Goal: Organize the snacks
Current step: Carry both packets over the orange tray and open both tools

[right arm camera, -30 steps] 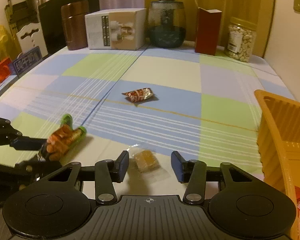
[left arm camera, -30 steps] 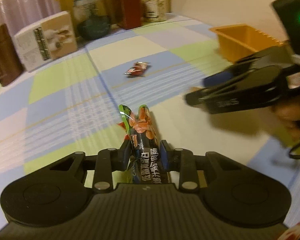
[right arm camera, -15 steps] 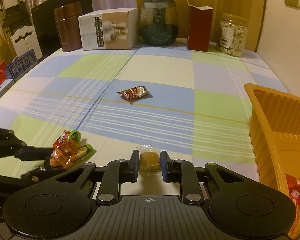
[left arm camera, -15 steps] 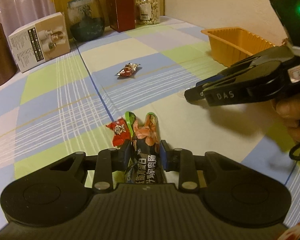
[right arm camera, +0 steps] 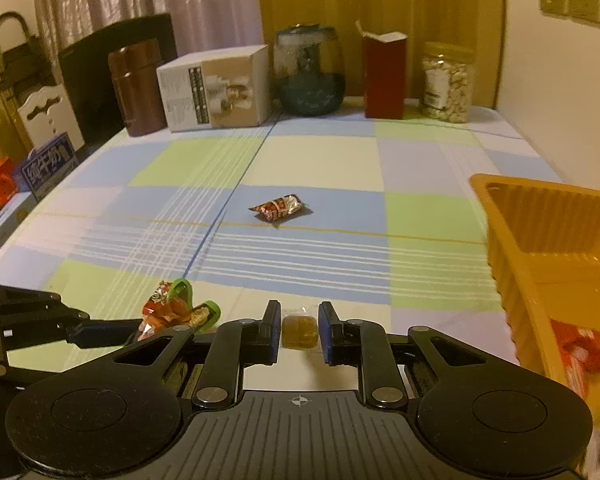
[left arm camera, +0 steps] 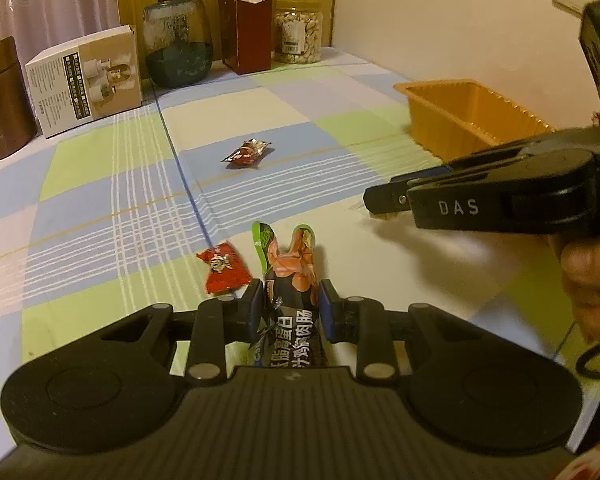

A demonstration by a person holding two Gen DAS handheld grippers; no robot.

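1. Between the two fingers of the left gripper [left arm camera: 290, 304] sits a sausage snack pack [left arm camera: 290, 280], dark with white Chinese lettering and green-tipped ends; the jaws are pressed against both its sides and its far end sticks out ahead of the fingertips.
2. Just left of that gripper's left fingertip, a small red candy wrapper [left arm camera: 223, 272] lies on the checked tablecloth [left arm camera: 100, 184], close beside the pack.
3. Between the narrow-set fingers of the right gripper [right arm camera: 299, 334] is a small amber candy in clear wrap [right arm camera: 299, 332], pinched from both sides low over the cloth; whether it touches the cloth cannot be told.
4. To the left of the right gripper, the left gripper's tips and the sausage pack show in its view [right arm camera: 176, 314].
5. Ahead of both grippers, well apart from them, a brown-red foil snack packet [right arm camera: 279, 208] lies alone on a blue square.
6. To the right of the right gripper stands an orange plastic tray [right arm camera: 500, 248], holding a red-wrapped snack [right arm camera: 580, 350] near its close end.
7. Farthest ahead, along the table's back edge, stand a brown canister [right arm camera: 138, 88], a white carton [right arm camera: 216, 88], a dark glass jar [right arm camera: 310, 72], an opened red box [right arm camera: 384, 76] and a jar of nuts [right arm camera: 446, 82].
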